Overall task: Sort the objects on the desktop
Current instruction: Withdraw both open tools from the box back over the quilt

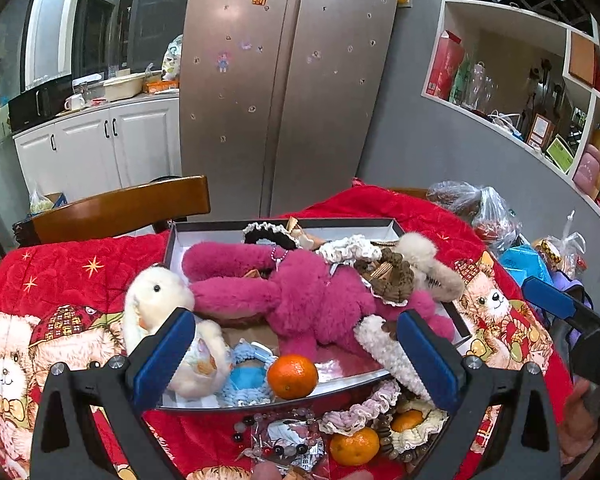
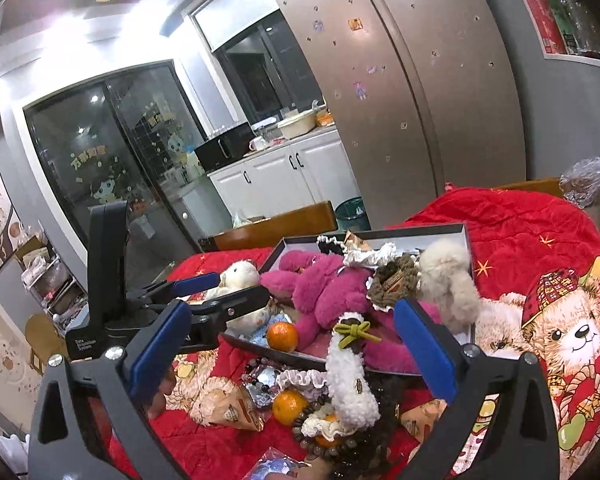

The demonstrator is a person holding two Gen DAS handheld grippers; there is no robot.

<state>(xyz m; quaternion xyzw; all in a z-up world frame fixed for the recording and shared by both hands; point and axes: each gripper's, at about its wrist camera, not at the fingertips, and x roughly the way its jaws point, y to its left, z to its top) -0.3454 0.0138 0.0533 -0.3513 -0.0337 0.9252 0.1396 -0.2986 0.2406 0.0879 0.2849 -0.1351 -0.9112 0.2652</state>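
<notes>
- Clutter still loose on the red quilted desk (image 2: 512, 224): a small orange tangerine (image 2: 289, 407) beside a long white fleecy plush (image 2: 350, 384), just short of the shallow grey box (image 2: 380, 236).
- Your right tongs (image 2: 296, 356) hang above them, spread wide, holding nothing; the plush's long axis runs lengthwise between the pads.
- Your left tongs (image 1: 296, 356) gape empty over the box's near edge.
</notes>
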